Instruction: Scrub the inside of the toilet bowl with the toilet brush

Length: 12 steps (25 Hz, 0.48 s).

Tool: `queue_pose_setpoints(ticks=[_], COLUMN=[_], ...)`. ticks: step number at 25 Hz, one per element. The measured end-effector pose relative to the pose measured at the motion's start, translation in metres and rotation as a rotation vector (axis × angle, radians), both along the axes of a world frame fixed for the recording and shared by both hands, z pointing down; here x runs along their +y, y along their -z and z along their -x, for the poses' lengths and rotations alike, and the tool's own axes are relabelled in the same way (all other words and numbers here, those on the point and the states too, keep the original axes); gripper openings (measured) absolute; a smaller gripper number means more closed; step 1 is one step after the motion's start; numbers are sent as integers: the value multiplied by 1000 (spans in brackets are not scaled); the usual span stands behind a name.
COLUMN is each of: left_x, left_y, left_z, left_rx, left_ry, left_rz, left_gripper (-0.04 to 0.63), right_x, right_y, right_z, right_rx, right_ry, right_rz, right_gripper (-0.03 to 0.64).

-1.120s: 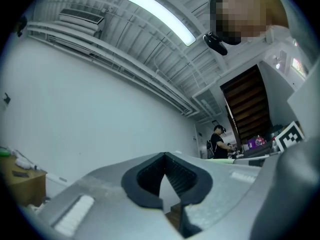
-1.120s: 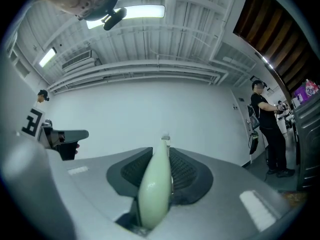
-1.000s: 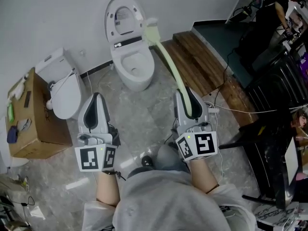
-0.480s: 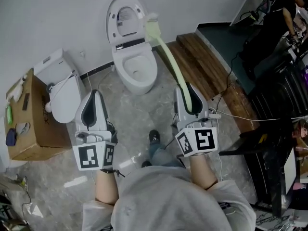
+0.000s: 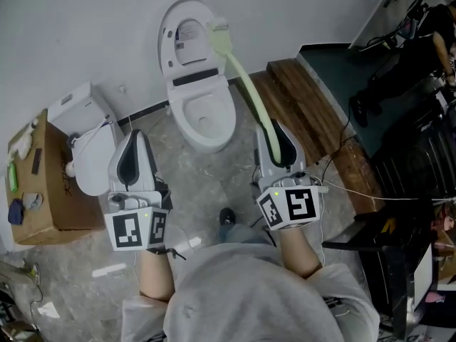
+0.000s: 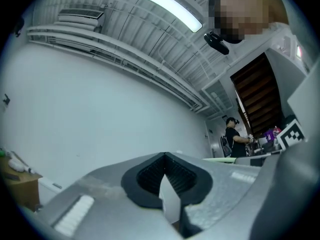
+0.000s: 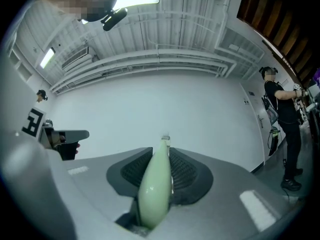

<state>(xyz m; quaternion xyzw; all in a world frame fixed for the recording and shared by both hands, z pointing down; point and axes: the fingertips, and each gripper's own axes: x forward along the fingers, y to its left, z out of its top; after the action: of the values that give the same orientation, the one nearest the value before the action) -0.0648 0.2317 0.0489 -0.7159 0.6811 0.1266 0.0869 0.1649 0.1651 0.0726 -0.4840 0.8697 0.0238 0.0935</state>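
Head view: the bowl (image 5: 178, 120) lies closer to both grippers than a second ago, so the person has stepped in. The brush (image 5: 246, 84) is not in it yet. Its head (image 5: 219, 35) still hangs in front of the raised lid (image 5: 178, 20), above the bowl's right side, so scrubbing likely starts once the head drops. The right gripper (image 5: 274, 137) stays clamped on the brush handle (image 7: 152, 194); the left gripper (image 5: 134, 152) has its jaws together on nothing. A second toilet (image 5: 92, 148) and a box (image 5: 43, 198) crowd the left. A wooden step (image 5: 306, 112) and a cable (image 5: 356, 168) lie to the right. The way down to the bowl looks clear.
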Motion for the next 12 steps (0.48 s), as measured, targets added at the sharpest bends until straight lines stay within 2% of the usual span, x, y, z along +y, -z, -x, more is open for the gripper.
queue_pose_setpoints(ticks=[12], left_x=[-100], left_y=[3], left_z=[-8], left_rx=[8], left_ry=[33], left_rz=[-27], left_gripper=[3], right_x=[-106], right_y=[-3], right_z=[0], right_rx=[-25], right_ry=[77], right_rz=[19], right_gripper=[104])
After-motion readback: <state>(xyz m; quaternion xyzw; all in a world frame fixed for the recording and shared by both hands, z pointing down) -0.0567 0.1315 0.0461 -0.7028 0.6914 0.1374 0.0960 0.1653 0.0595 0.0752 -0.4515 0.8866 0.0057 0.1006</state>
